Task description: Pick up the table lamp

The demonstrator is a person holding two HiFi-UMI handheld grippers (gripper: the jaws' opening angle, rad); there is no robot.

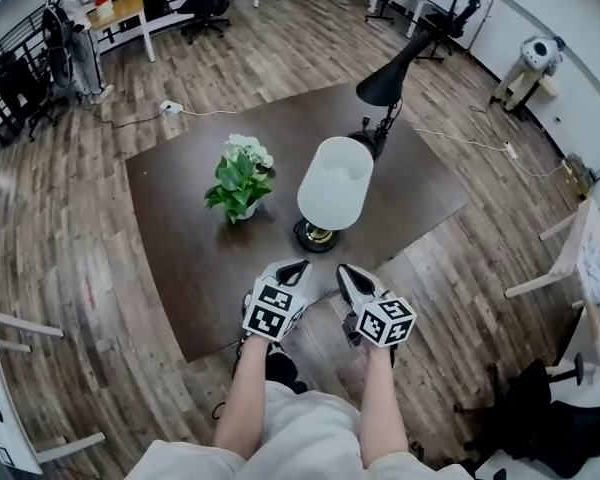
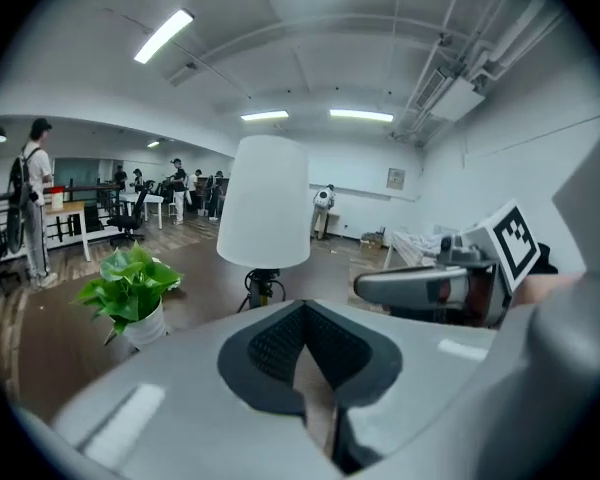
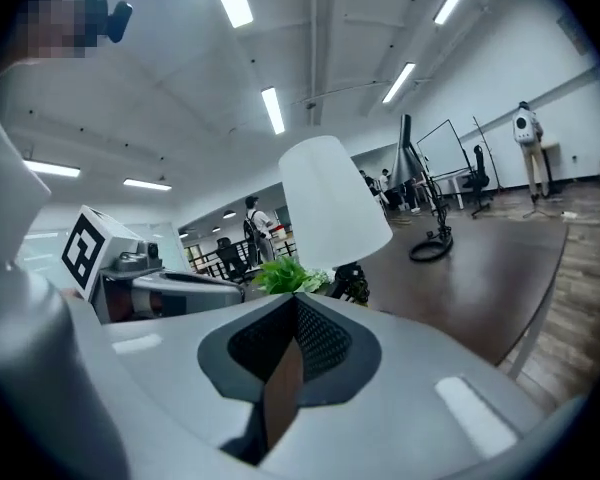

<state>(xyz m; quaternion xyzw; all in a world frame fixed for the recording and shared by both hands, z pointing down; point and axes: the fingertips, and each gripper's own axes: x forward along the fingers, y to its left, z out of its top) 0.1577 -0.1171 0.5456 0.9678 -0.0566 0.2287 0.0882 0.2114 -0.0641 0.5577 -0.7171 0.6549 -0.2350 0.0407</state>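
Standing upright on the dark table [image 1: 180, 228], the white-shaded table lamp [image 1: 334, 183] has a potted plant [image 1: 239, 180] just left of it and a black desk lamp [image 1: 390, 73] behind it. Nearer than the lamp's base, the left gripper [image 1: 298, 266] and right gripper [image 1: 344, 271] hover, both closed and empty.

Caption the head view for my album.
Both shut, left gripper and right gripper face the table lamp beside a potted plant.
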